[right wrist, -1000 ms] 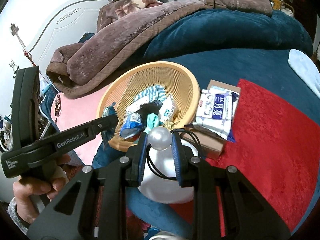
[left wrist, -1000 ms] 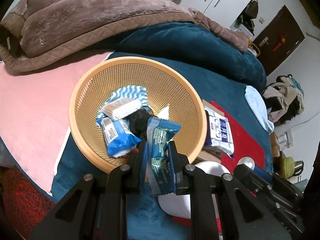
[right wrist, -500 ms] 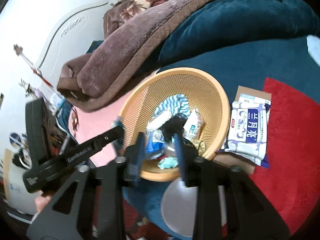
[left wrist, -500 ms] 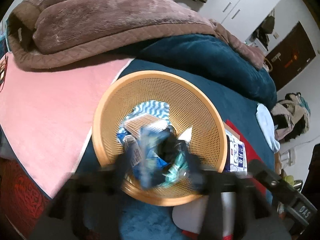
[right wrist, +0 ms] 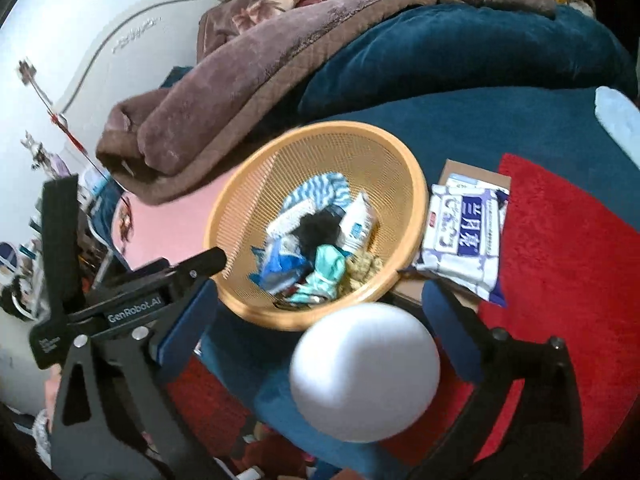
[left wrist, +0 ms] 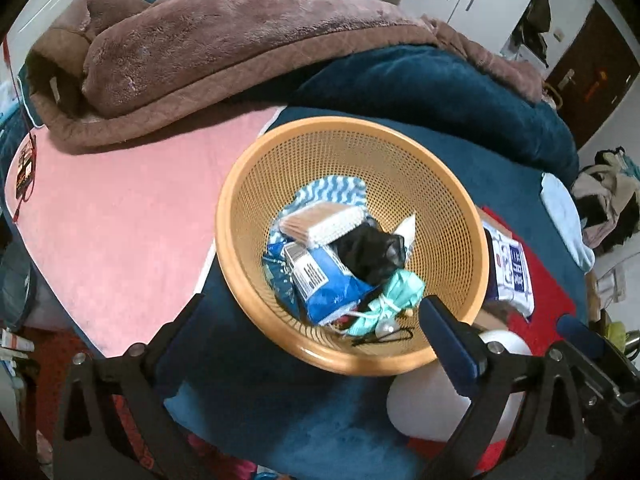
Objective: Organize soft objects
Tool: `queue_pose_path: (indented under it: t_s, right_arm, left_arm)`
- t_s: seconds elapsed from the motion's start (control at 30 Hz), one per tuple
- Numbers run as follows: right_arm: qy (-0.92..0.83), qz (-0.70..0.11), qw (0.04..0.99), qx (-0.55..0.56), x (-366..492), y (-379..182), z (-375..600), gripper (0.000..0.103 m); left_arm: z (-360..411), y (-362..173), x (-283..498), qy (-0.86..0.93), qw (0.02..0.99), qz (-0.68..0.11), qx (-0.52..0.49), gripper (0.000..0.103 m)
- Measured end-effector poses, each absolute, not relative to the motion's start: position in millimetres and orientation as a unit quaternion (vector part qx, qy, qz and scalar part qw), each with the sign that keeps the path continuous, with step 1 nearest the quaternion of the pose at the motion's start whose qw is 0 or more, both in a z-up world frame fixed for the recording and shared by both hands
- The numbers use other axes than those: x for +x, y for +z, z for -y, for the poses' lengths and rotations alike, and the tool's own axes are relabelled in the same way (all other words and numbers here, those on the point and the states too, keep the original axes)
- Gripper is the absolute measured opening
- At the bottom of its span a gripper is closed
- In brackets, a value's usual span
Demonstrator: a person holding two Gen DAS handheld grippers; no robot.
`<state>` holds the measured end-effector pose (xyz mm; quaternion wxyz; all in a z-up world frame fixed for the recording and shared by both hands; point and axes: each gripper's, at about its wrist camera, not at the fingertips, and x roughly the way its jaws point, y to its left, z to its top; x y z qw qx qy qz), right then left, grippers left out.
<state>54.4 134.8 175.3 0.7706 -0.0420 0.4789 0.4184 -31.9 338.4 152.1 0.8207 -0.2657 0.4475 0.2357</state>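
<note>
An orange mesh basket [left wrist: 440,184] [right wrist: 396,160] sits on the dark blue blanket. Inside lie a blue-and-white striped cloth [left wrist: 332,188], a white brush [left wrist: 320,224], a blue packet [left wrist: 320,280], a black soft item [left wrist: 364,252], a teal bundle [left wrist: 400,288] and a black hair tie with a pearl bead [left wrist: 388,330]. My left gripper [left wrist: 312,328] hangs over the basket's near rim, its jaws opening wide, nothing held. My right gripper [right wrist: 320,324] is also opening, empty, above a white ball [right wrist: 364,372].
A wet-wipes pack [right wrist: 464,236] lies on a cardboard box [right wrist: 476,172] right of the basket, on a red mat [right wrist: 560,260]. A brown quilt [left wrist: 240,48] is heaped behind. Pink sheet [left wrist: 112,232] spreads to the left.
Both grippers have opened. The blue packet left my left jaws and now lies in the basket. The pearl hair tie left my right jaws and lies at the basket's near edge.
</note>
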Motion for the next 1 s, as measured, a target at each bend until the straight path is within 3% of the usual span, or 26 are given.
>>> queue_pose_path:
  t_s: [1.0]
  right_arm:
    - [0.387, -0.492, 0.779, -0.04, 29.2, 166.8, -84.6, 0.103]
  left_arm:
    - [-282.9, 162.6, -49.7, 0.199, 0.829, -0.458, -0.252, 0.102]
